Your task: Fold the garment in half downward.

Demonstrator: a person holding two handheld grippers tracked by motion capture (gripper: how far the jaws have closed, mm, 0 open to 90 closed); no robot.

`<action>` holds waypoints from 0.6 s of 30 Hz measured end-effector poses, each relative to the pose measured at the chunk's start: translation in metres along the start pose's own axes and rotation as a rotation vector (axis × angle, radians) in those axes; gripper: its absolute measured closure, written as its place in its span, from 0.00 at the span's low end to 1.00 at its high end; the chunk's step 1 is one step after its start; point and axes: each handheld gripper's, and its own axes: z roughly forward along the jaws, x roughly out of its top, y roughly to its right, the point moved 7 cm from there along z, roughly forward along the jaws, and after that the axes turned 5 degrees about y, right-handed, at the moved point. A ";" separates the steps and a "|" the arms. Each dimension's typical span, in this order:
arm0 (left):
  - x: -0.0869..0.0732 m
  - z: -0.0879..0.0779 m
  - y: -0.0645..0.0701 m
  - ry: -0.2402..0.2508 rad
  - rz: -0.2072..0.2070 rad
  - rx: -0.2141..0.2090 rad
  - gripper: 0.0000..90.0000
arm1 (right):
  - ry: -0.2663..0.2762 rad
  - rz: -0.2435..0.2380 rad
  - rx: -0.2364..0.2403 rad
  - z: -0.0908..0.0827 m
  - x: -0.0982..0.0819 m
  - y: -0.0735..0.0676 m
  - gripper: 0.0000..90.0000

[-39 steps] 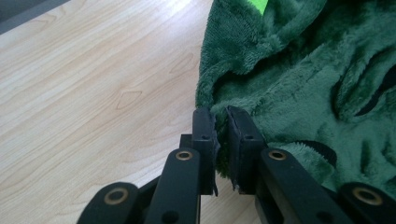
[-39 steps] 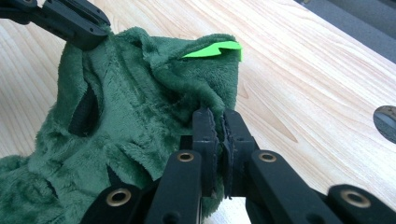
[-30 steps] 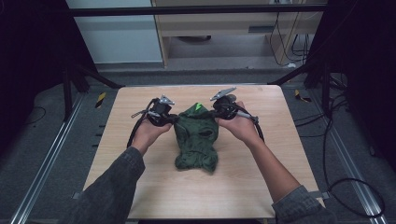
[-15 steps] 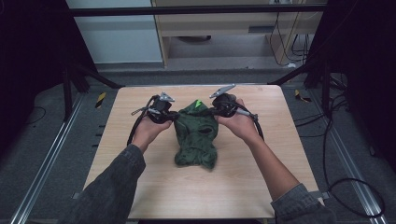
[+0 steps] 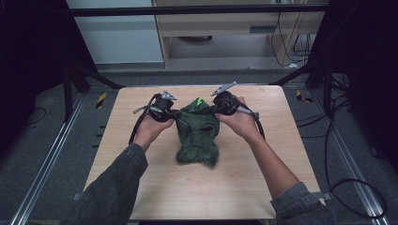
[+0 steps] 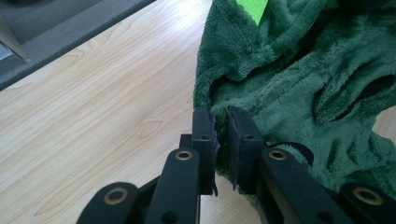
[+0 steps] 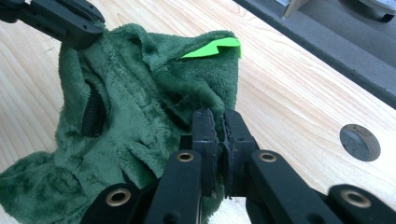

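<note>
Since the earlier frames little has shifted: both hands stay at the far part of the table (image 5: 141, 187), and the green fleece garment (image 5: 198, 136) has barely moved between them. Both forearms reach forward from the near edge, angled inward. The left gripper (image 6: 221, 122) has its jaws pinched on the garment's left upper edge; the right gripper (image 7: 218, 122) clamps the right upper edge. A bright green tag (image 7: 212, 48) sits at the top; no writing is readable on it.
</note>
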 end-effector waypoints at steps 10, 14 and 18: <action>0.001 -0.003 0.002 0.008 0.014 0.008 0.91 | 0.013 -0.001 -0.008 -0.002 0.001 0.001 0.95; -0.004 -0.005 0.006 0.004 0.025 0.013 0.91 | 0.031 0.002 -0.008 -0.004 -0.004 -0.002 0.95; -0.006 -0.008 0.013 0.012 0.046 0.010 0.91 | 0.040 -0.017 -0.008 -0.005 -0.012 -0.008 0.95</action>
